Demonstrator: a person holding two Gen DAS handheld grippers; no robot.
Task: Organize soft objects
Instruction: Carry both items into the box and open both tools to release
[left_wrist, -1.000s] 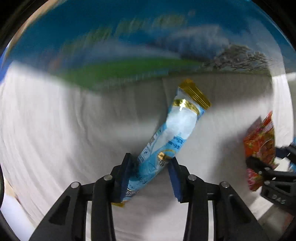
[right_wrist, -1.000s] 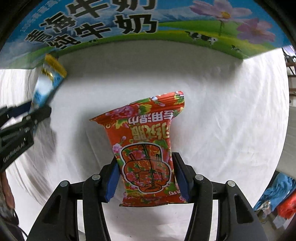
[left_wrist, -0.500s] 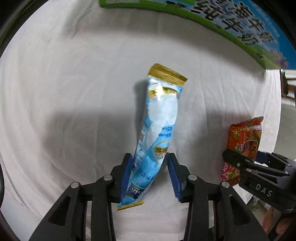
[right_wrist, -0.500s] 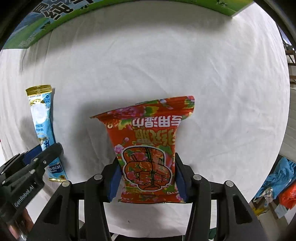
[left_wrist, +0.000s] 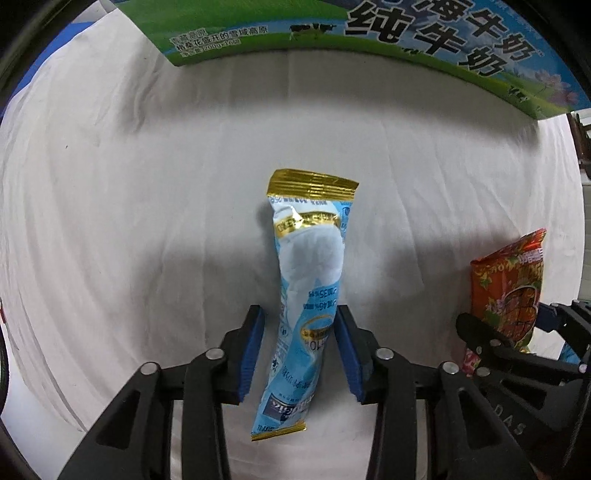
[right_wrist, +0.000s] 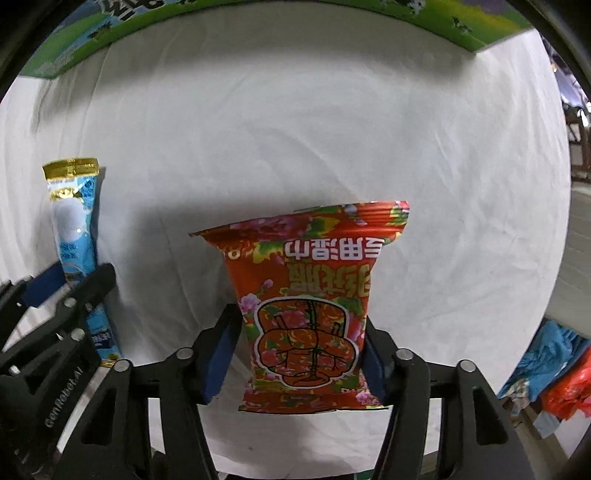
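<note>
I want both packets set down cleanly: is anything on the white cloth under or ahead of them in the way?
Nothing visible does. The cloth is bare around the blue packet and the red packet; only the milk carton stands further off at the far edge.

The left gripper points straight down, its blue pads standing clear on either side of a light blue packet; its jaws have just been closing. The right gripper tilts steeply down, jaws just opening, pads apart beside a red snack bag.
</note>
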